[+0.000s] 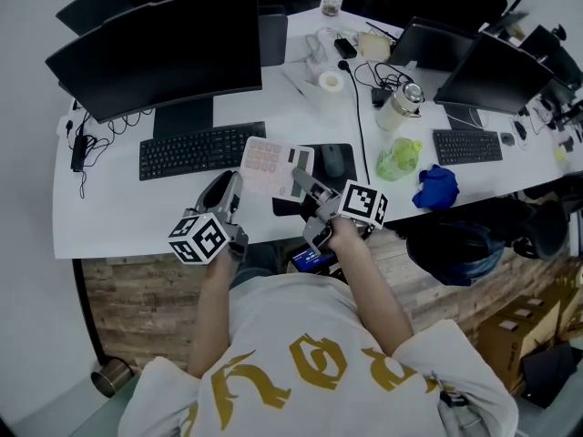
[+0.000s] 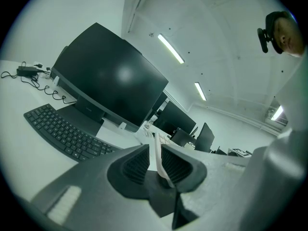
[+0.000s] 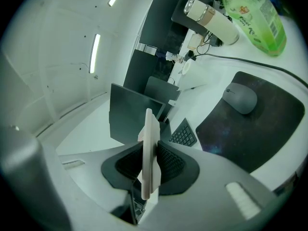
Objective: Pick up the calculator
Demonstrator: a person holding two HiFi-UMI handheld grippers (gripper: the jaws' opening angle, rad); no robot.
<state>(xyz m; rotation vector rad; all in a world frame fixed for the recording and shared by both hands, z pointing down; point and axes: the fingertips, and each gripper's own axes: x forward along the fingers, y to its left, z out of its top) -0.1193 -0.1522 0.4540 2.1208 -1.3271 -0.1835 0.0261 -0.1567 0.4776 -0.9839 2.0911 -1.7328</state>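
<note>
Between the two pairs of fingers, clear of the bench (image 1: 118,209), the calculator (image 1: 273,165) is carried by its near edge, with its keyed face turned upward in the head view. It is clamped by the right fingers (image 1: 306,189) at its near right corner. In the right gripper view its thin white edge (image 3: 150,148) is seen pinched between the ribbed pads (image 3: 171,162). The left fingers (image 1: 221,192) are closed on the opposite near corner, and in the left gripper view the edge (image 2: 157,150) stands between the pads (image 2: 137,163), pressed against the farther one.

The lift is judged to be largely made. Both grips are shallow and taken at the edge, so pressure should be matched on the two sides. The fingers should not be twisted against each other, or the flat body may pivot or slip out. It should be raised level, with both pairs moved together.

Just beyond the left fingers lies the keyboard (image 1: 200,151). Beyond the right fingers lie the mouse pad (image 1: 319,173) and the mouse (image 1: 334,160), with the monitor (image 1: 164,48) farther off.

Both forearms are extended forward from the body, side by side. Each gripper is pointed away from the person and tipped slightly downward.
</note>
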